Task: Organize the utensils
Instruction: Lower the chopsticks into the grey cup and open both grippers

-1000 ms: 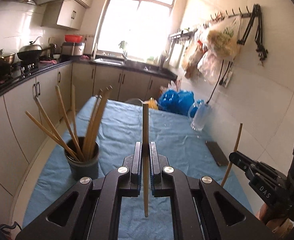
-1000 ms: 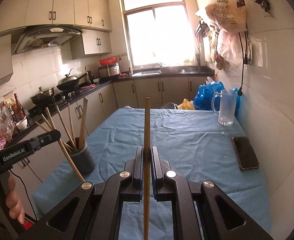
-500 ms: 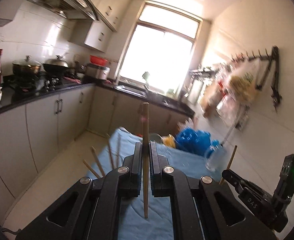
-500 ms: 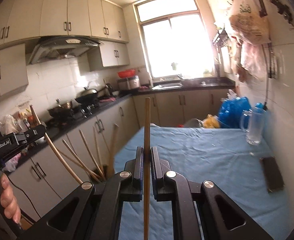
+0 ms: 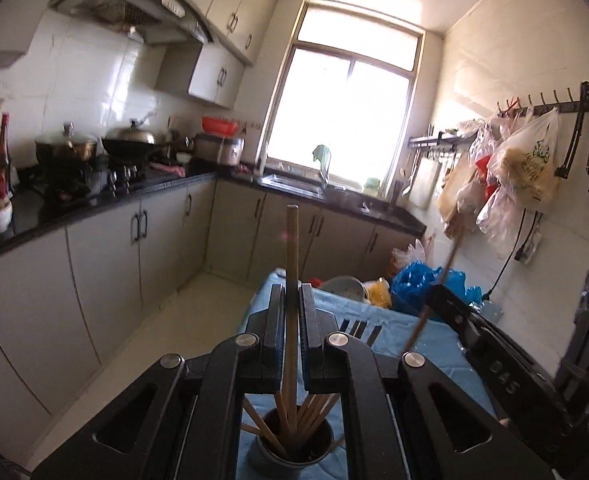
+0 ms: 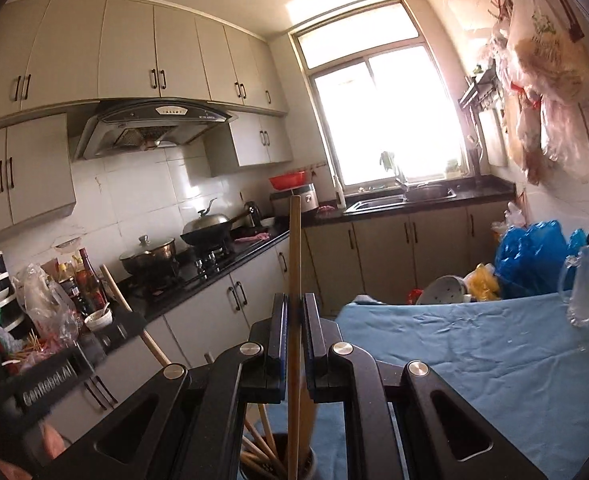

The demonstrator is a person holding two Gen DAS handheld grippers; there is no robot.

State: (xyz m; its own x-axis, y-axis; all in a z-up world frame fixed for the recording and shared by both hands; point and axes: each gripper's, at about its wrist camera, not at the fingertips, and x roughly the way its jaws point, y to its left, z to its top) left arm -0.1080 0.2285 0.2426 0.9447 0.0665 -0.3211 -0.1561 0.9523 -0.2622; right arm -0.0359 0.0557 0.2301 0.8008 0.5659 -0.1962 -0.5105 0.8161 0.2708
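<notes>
My left gripper [image 5: 292, 296] is shut on an upright wooden chopstick [image 5: 292, 248]. The stick's lower end hangs in the mouth of the dark cup [image 5: 294, 454] that holds several chopsticks and stands right under the jaws. My right gripper [image 6: 293, 300] is shut on a second upright chopstick [image 6: 294, 248], whose lower end also reaches down into the cup [image 6: 278, 466]. Each gripper shows in the other's view: the right gripper [image 5: 450, 300] close on the right with its chopstick [image 5: 438, 284], the left gripper [image 6: 130, 320] close on the left with its chopstick [image 6: 112, 284].
The cup stands near the left edge of a table under a blue cloth [image 6: 474, 360]. A glass mug [image 6: 582, 284] stands at the table's right side by the tiled wall. Blue bags [image 6: 530, 256] and a metal pot [image 6: 442, 290] lie beyond the far end. Counter cabinets [image 5: 94, 264] run along the left.
Both grippers have risen and swung left over the cup, each still holding its chopstick. The cup, ahead on the left before, now sits beneath the jaws in both views.
</notes>
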